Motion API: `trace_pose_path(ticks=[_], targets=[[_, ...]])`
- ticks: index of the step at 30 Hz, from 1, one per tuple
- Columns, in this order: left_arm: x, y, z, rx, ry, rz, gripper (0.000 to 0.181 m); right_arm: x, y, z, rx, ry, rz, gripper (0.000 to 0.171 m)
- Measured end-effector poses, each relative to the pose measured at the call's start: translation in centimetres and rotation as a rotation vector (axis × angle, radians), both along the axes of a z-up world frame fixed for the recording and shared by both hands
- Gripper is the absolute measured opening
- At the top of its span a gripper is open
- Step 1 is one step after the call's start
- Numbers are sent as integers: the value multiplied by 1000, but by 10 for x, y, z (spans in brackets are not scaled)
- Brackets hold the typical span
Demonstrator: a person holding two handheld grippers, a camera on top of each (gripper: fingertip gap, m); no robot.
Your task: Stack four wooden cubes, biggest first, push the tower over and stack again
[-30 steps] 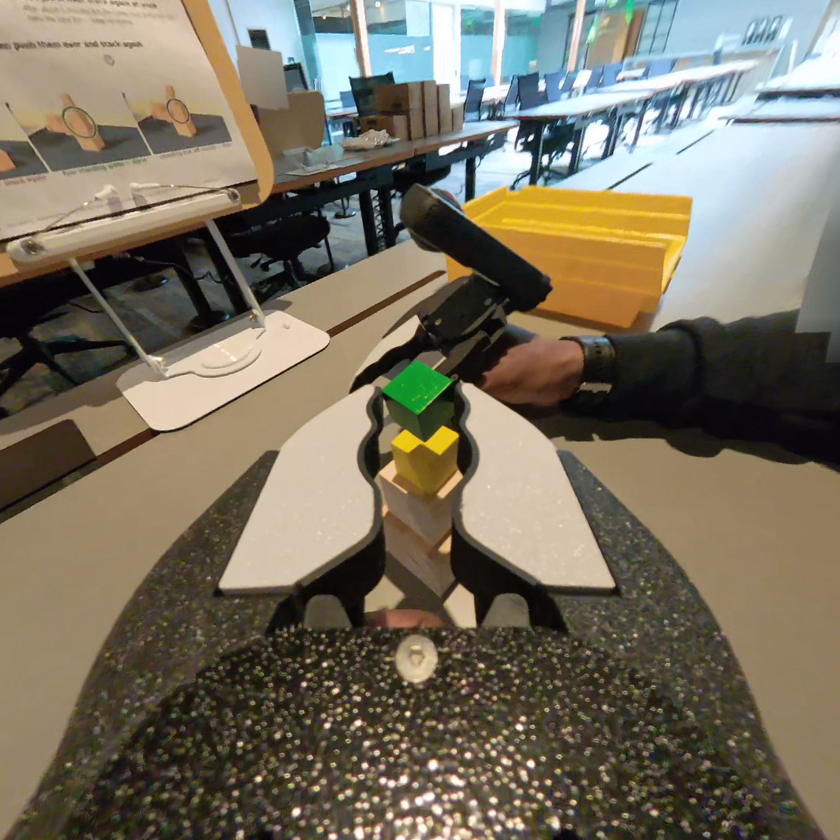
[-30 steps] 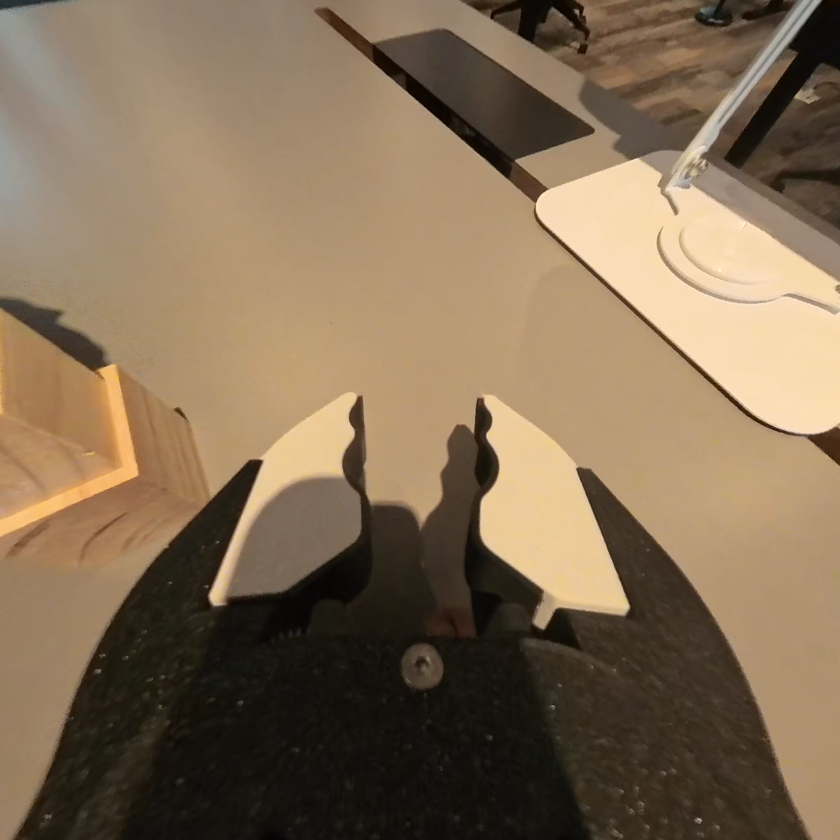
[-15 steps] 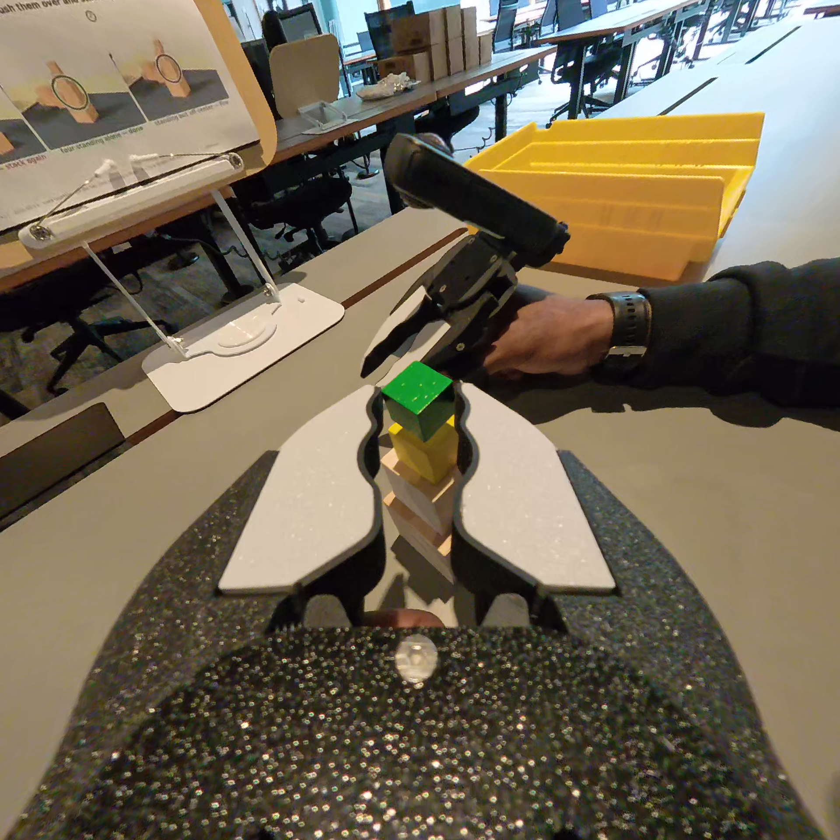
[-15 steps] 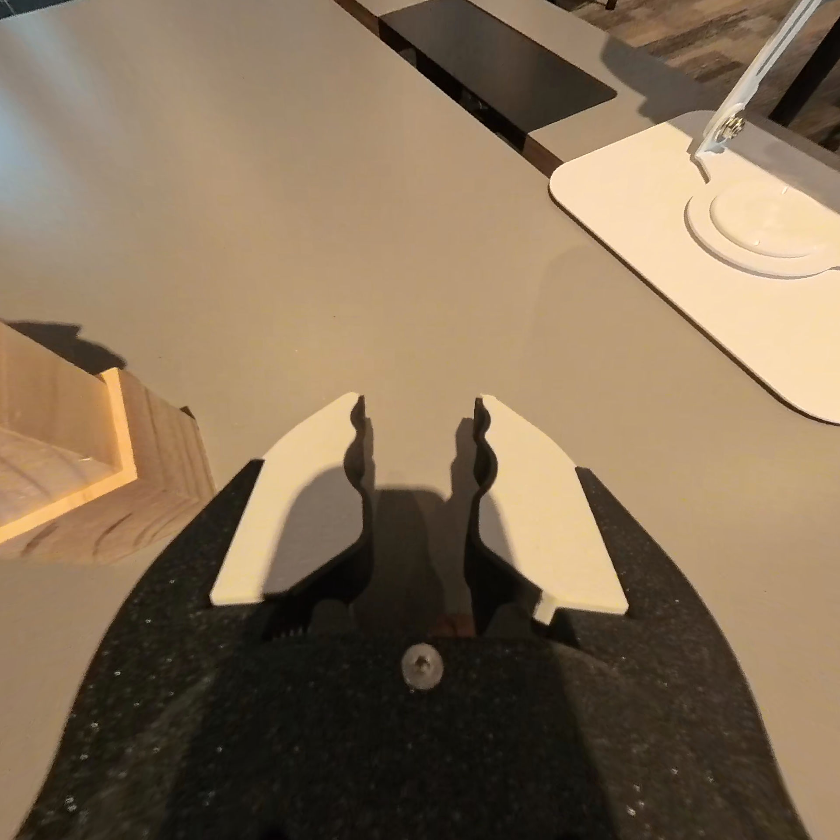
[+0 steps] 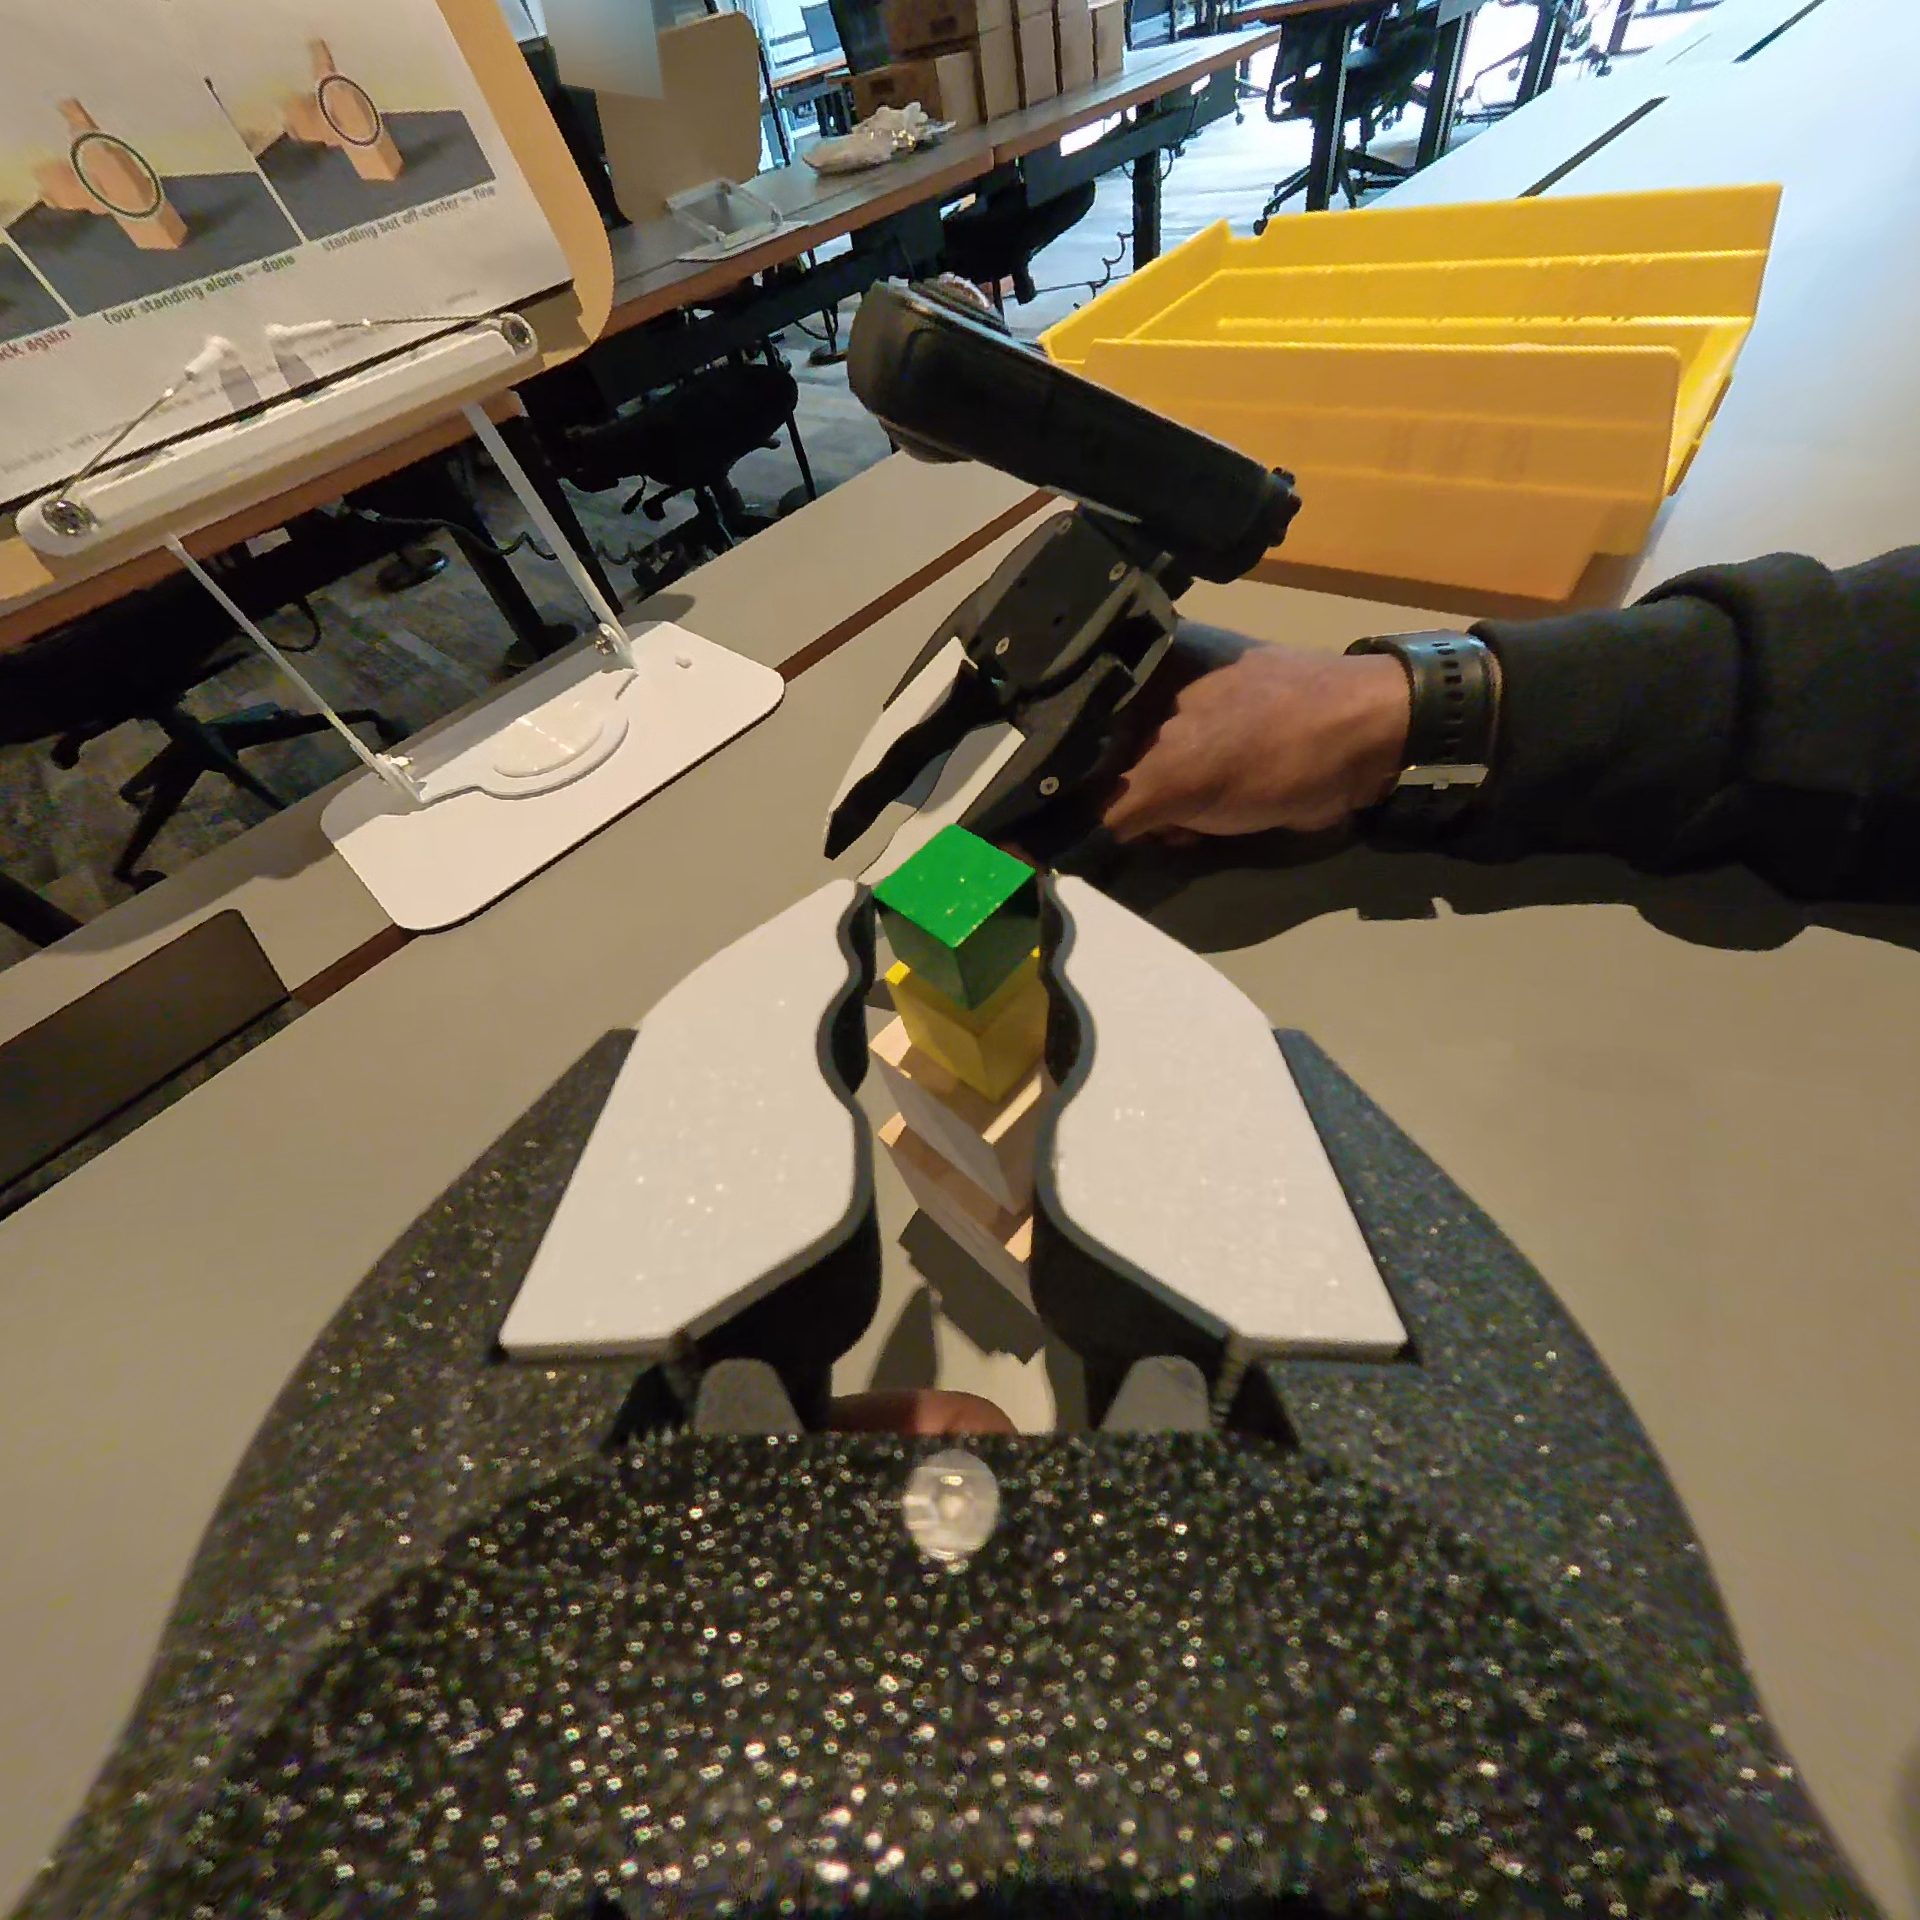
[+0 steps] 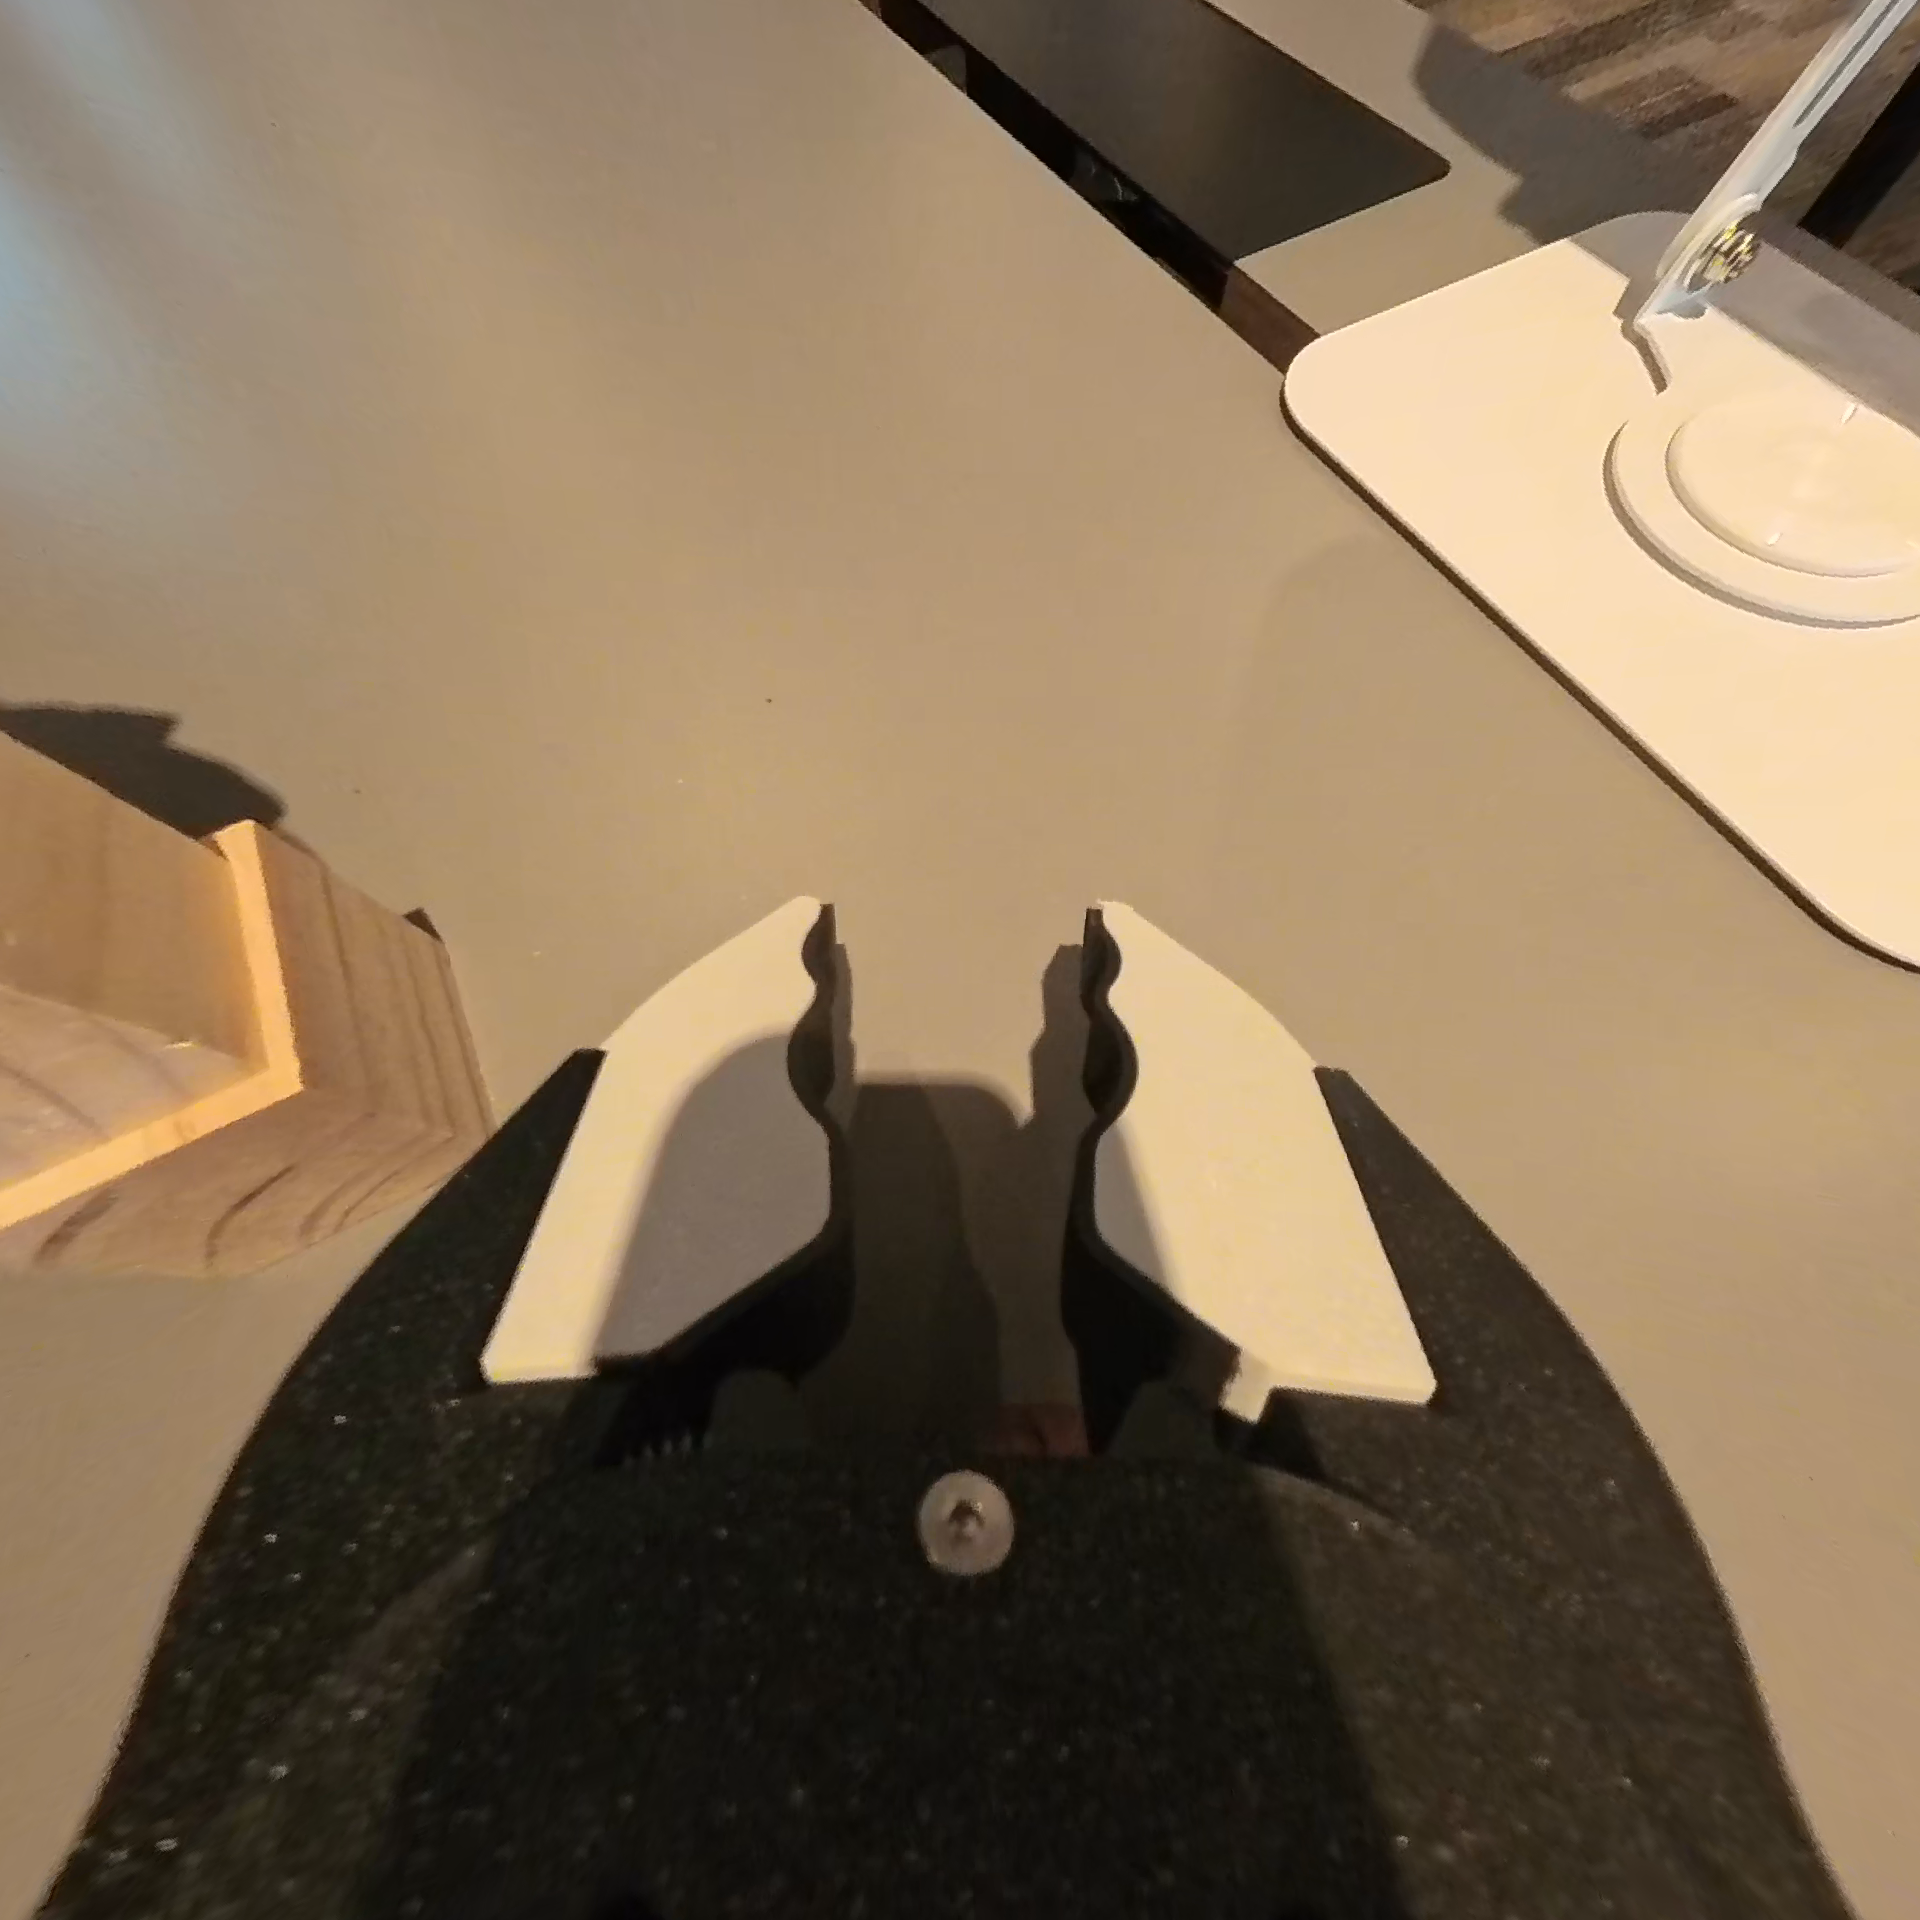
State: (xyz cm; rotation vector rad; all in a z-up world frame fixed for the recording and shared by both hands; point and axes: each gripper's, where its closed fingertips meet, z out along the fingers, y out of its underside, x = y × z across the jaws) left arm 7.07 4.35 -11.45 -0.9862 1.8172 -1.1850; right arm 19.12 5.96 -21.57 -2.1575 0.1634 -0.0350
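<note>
Left wrist view has the left gripper (image 5: 948, 904) with its jaws closed around the green cube (image 5: 956, 906), the top of a four-high tower on the grey table (image 5: 1507, 1143): yellow cube (image 5: 971, 1029), then two plain wooden cubes (image 5: 961, 1143) beneath, twisted off square. Whether green is resting on yellow or hangs just above, I cannot tell. The right gripper (image 6: 956, 925), jaws apart and empty, sits just beyond the tower, nearer for a push; its own camera catches only the bottom blocks' corner (image 6: 260, 1091), cut off at left.
</note>
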Motion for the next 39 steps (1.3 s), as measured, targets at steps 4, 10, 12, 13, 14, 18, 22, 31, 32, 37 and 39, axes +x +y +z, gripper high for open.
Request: trace_pose_path(ticks=[4,10,12,13,14,18,22,31,32,37,39], targets=[[1,0,-1,1,7,-1,30,0,0,-1,-4,2,2,45],[1,-1,-3,3,17,-7,30,0,0,-1,-5,3,3,45],[1,-2,-3,4,19,-8,30,-1,0,-1,-5,4,4,45],[1,-2,-3,6,20,-8,30,-1,0,-1,-6,5,4,45],[1,-2,-4,7,21,-8,30,-1,0,-1,-6,5,4,45],[1,-2,-4,7,21,-9,30,-1,0,-1,-7,4,5,45],[1,-2,-4,9,21,-8,30,-1,1,-1,-8,5,7,45],[1,-2,-4,7,18,-12,31,-1,1,-2,-10,5,9,45],[1,-2,-4,8,17,-13,31,-1,1,-2,-10,5,9,45],[1,-1,-1,0,0,-24,37,-2,1,-2,-9,7,11,44],[0,1,5,-16,-25,-39,41,-2,1,-1,-7,9,12,44]])
